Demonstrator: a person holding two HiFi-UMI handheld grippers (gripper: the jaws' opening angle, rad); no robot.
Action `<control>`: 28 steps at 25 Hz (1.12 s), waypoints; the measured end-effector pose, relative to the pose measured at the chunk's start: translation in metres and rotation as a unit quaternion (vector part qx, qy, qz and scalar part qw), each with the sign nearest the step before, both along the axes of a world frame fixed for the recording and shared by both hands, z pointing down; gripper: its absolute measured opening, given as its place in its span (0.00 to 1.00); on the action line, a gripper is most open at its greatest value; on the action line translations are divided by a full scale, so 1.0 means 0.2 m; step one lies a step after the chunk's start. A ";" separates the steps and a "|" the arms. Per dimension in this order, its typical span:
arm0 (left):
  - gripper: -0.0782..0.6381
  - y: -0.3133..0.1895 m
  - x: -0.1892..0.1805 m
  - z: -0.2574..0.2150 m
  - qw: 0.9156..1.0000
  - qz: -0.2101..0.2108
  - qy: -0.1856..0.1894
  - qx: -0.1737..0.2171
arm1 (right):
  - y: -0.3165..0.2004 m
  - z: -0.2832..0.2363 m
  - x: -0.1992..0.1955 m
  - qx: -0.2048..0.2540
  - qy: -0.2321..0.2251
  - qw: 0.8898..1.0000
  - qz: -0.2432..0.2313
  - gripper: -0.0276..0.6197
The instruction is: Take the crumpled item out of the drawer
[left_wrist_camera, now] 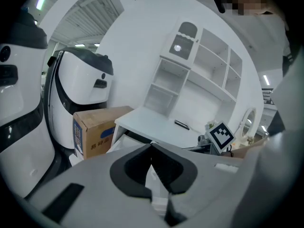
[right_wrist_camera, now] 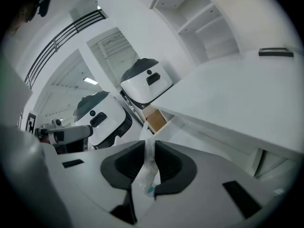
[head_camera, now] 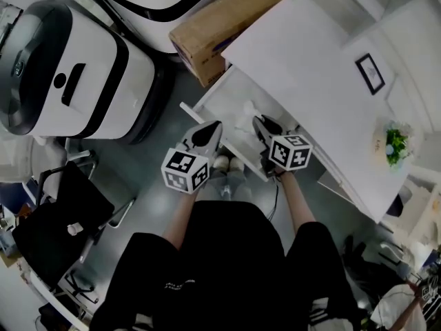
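The white crumpled item is pinched between the jaws of my right gripper, which is shut on it. In the head view the crumpled item shows at the tip of the right gripper, just above the open white drawer under the desk. My left gripper hovers beside it over the drawer's front edge. In its own view the left gripper has its tips together with nothing between them.
The white desk carries a small black frame and a plant. A cardboard box stands left of the drawer, with large white machines beyond. A black chair is at my left.
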State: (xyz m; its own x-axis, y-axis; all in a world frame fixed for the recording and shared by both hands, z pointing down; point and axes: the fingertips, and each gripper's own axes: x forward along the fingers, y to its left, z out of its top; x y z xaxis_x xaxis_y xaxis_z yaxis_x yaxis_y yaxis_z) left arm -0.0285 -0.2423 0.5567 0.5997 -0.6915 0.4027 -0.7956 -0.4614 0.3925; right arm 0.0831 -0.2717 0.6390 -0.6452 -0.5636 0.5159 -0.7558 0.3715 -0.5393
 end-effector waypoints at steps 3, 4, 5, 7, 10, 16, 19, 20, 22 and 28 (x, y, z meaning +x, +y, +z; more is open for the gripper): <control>0.10 -0.01 -0.01 -0.08 1.000 -0.003 0.007 0.016 | 0.02 -0.11 0.01 0.021 -0.003 1.000 0.002 0.13; 0.11 -0.01 -0.02 -0.10 1.000 -0.005 0.009 0.022 | 0.02 -0.14 0.01 0.028 -0.004 1.000 0.003 0.13; 0.10 -0.01 -0.03 -0.13 1.000 -0.006 0.010 0.027 | 0.03 -0.18 0.01 0.035 -0.006 0.999 0.003 0.13; 0.10 -0.01 -0.04 -0.18 0.999 -0.007 0.013 0.037 | 0.05 -0.25 0.03 0.048 -0.011 0.999 0.008 0.12; 0.10 0.00 -0.05 -0.25 0.998 -0.010 0.019 0.052 | 0.06 -0.36 0.06 0.066 -0.023 0.997 0.024 0.13; 0.11 0.03 -0.07 -0.41 0.996 -0.011 0.022 0.084 | 0.07 -0.58 0.11 0.110 -0.040 0.992 0.048 0.12; 0.11 0.04 -0.08 -0.47 0.995 -0.013 0.020 0.098 | 0.08 -0.68 0.14 0.132 -0.049 0.988 0.062 0.12; 0.10 0.04 -0.09 -0.49 0.994 -0.014 0.019 0.103 | 0.08 -0.71 0.15 0.138 -0.052 0.987 0.066 0.13; 0.10 0.04 -0.10 -0.52 0.993 -0.012 0.016 0.112 | 0.08 -0.76 0.17 0.149 -0.057 0.984 0.073 0.12; 0.11 0.03 -0.12 -0.63 0.991 -0.011 0.010 0.136 | 0.08 -0.91 0.22 0.182 -0.068 0.976 0.094 0.12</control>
State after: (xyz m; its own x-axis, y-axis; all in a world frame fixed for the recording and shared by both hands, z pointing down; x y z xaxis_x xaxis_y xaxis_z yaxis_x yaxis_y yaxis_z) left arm -0.0531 -0.2362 0.4313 0.5901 -0.7853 0.1871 -0.7993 -0.5357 0.2723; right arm 0.1266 -0.2567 0.4579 -0.5614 -0.8087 0.1757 -0.7597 0.4194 -0.4969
